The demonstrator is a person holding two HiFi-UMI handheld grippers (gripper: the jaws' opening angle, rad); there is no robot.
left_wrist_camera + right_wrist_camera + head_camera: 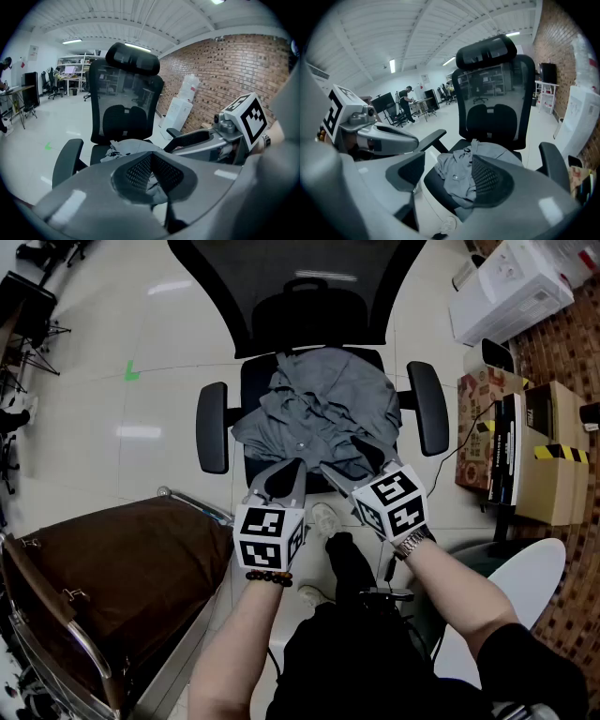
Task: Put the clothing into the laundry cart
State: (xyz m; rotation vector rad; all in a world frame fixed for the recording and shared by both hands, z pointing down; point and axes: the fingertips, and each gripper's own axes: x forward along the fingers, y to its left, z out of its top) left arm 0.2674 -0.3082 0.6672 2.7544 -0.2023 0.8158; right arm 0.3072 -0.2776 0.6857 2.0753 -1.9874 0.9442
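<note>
Crumpled grey shirt (319, 404) on black mesh office chair (212, 427), 12 o'clock, left gripper (299, 465) fingers closed, right gripper (339, 454) fingers apart.

clothing (314, 409): grey | chair (214, 427): black | laundry cart (112, 563): dark brown | wall (225, 70): red-brown brick

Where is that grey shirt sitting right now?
In the head view, the grey shirt lies crumpled on the black office chair seat at centre, between the armrests, with the laundry cart off at lower left.
</note>
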